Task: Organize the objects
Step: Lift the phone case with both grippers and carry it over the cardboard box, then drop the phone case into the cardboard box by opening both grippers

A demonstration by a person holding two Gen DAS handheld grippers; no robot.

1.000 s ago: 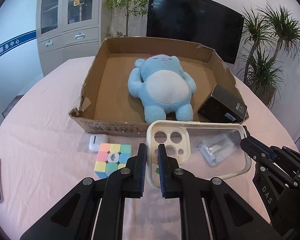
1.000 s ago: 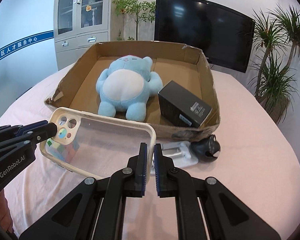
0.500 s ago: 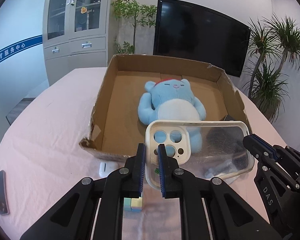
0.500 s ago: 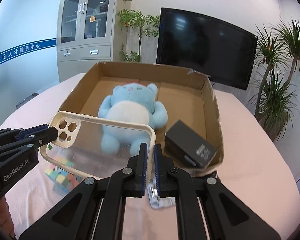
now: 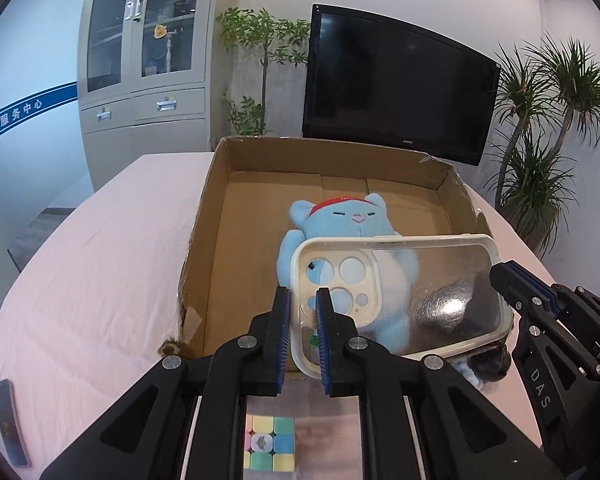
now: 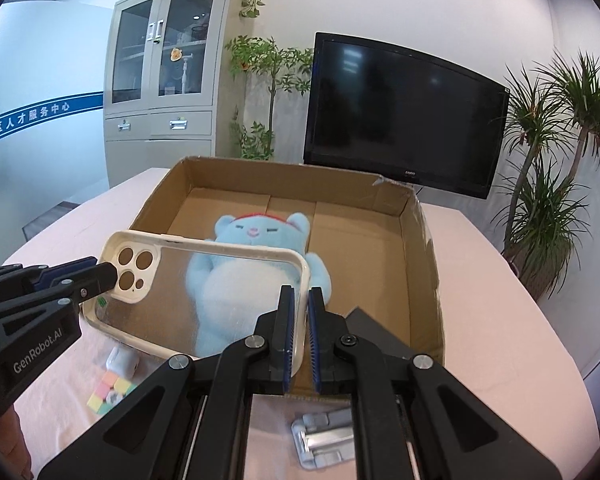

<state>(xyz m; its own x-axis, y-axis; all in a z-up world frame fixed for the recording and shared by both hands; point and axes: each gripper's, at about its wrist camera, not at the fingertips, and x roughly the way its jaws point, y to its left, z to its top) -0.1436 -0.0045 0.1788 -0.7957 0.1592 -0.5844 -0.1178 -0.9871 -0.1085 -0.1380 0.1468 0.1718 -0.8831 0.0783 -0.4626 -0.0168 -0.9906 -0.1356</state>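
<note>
We hold the phone case (image 5: 400, 296) level between both grippers: left gripper (image 5: 302, 336) clamps its camera end, right gripper (image 6: 298, 334) the opposite end. It hangs over the cardboard box (image 6: 416, 248), above the plush bear (image 6: 256, 264), presumably so we can lower it in flat.

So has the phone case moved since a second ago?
Yes. The phone case, held by both grippers, has risen and gone forward: earlier it was before the cardboard box's near wall, now over the blue plush.
</note>
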